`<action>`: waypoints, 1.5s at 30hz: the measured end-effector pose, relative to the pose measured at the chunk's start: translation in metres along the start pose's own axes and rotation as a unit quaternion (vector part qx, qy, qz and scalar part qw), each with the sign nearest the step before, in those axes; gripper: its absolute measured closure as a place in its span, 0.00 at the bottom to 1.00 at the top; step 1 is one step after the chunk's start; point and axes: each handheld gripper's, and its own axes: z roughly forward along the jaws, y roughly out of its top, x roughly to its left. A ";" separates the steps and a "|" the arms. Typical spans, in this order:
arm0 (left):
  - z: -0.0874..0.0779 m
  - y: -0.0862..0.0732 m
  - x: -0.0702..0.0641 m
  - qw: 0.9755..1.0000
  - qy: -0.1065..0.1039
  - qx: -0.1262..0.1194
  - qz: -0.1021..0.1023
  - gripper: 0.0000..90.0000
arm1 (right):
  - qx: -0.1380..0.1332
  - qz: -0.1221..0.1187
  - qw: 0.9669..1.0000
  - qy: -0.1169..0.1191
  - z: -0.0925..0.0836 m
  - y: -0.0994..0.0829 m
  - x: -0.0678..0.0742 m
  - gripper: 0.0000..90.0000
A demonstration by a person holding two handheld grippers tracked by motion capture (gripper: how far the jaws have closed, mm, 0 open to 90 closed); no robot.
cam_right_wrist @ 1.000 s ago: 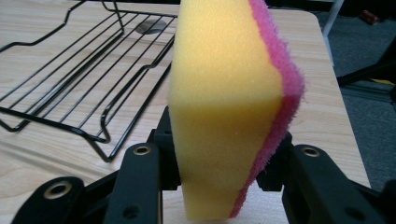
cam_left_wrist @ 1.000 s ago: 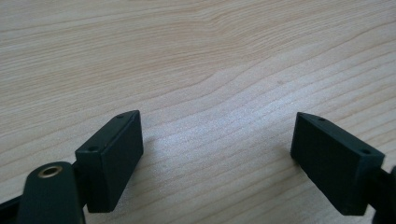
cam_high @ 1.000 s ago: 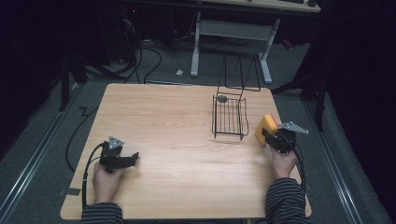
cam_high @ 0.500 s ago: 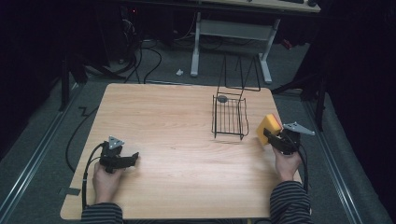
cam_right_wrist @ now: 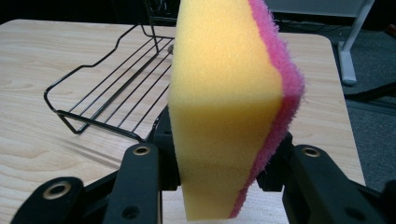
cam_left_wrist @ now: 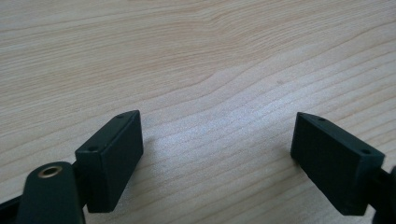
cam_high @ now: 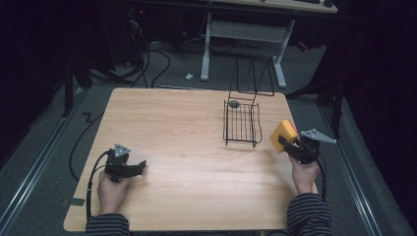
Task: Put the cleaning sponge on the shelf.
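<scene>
A yellow sponge (cam_high: 283, 133) with a pink scouring side (cam_right_wrist: 280, 93) is clamped upright between the jaws of my right gripper (cam_high: 290, 145), held above the table's right edge. Just left of it stands a black wire basket (cam_high: 242, 123) (cam_right_wrist: 112, 93), with a small grey round thing (cam_high: 234, 104) at its far rim. My left gripper (cam_high: 140, 166) rests low over the table at the front left, its jaws wide apart with bare wood between the fingers (cam_left_wrist: 112, 158).
The wooden table (cam_high: 172, 128) stretches wide between the two grippers. The basket's tall wire handle (cam_high: 253, 78) rises at the far edge. Beyond the table are a white desk frame (cam_high: 246, 34) and cables on the floor (cam_high: 147, 69).
My right gripper has lifted the sponge slightly and shifted it a little toward the basket. The left gripper has stayed put.
</scene>
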 end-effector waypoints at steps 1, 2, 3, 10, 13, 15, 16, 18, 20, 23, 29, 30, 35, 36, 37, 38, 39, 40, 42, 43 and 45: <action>0.000 0.000 0.000 1.000 0.000 0.000 0.000 0.19 | -0.002 0.000 1.000 0.002 -0.001 0.000 0.000 0.68; 0.000 0.000 0.000 1.000 0.000 0.000 0.000 0.19 | -0.003 -0.001 1.000 0.003 -0.002 0.001 0.001 0.68; 0.000 0.000 0.000 1.000 0.000 0.000 0.000 0.19 | -0.002 0.002 1.000 0.005 -0.003 0.002 0.002 0.68; 0.000 0.000 0.000 1.000 0.000 0.000 0.000 0.19 | -0.009 -0.013 1.000 0.012 -0.008 0.009 0.009 0.68; 0.000 0.000 0.000 1.000 0.000 0.000 0.000 0.19 | -0.014 -0.018 1.000 0.016 -0.010 0.012 0.013 0.68; 0.000 0.000 0.000 1.000 0.000 0.000 0.000 0.19 | -0.014 -0.019 1.000 0.020 -0.011 0.013 0.014 0.68; 0.000 0.000 0.000 1.000 0.000 0.000 0.000 0.19 | -0.014 -0.025 0.999 0.020 -0.011 0.016 0.017 0.68; 0.000 0.000 0.000 1.000 0.000 0.000 0.000 0.19 | -0.015 -0.027 0.999 0.022 -0.012 0.018 0.019 0.68; 0.000 0.000 0.000 1.000 0.000 0.000 0.000 0.19 | -0.018 -0.030 0.999 0.025 -0.012 0.020 0.021 0.68; 0.000 0.000 0.000 1.000 0.000 0.000 0.000 0.19 | -0.021 -0.035 0.999 0.033 -0.011 0.024 0.026 0.68; 0.000 0.000 0.000 1.000 0.000 0.000 0.000 0.19 | -0.016 -0.042 0.998 0.045 -0.006 0.030 0.035 0.68; 0.000 0.000 0.000 1.000 0.000 0.000 0.000 0.19 | -0.016 -0.043 0.998 0.046 -0.005 0.031 0.036 0.68; 0.000 0.000 0.000 1.000 0.000 0.000 0.000 0.19 | -0.014 -0.048 0.997 0.054 0.001 0.036 0.044 0.68; 0.000 0.000 0.000 1.000 0.000 0.000 0.000 0.19 | -0.013 -0.050 0.997 0.055 0.003 0.037 0.045 0.68; 0.000 0.000 0.000 1.000 0.000 0.000 0.000 0.19 | -0.013 -0.053 0.997 0.056 0.005 0.037 0.046 0.68; 0.000 0.000 0.000 1.000 0.000 0.000 0.000 0.19 | -0.013 -0.053 0.997 0.057 0.006 0.038 0.048 0.68; 0.000 0.000 0.000 1.000 0.000 0.000 0.000 0.19 | -0.013 -0.055 0.997 0.059 0.007 0.039 0.049 0.68; 0.000 0.000 0.000 1.000 0.000 0.000 0.000 0.19 | -0.011 -0.056 0.997 0.060 0.009 0.039 0.050 0.68; 0.000 0.000 0.000 1.000 0.000 0.000 0.000 0.19 | -0.010 -0.058 0.996 0.060 0.011 0.041 0.052 0.68; 0.000 0.000 0.000 1.000 0.000 0.000 0.000 0.19 | -0.013 -0.058 0.996 0.062 0.013 0.041 0.053 0.68; 0.000 0.000 0.000 1.000 0.000 0.000 0.000 0.19 | -0.011 -0.057 0.996 0.062 0.015 0.041 0.054 0.68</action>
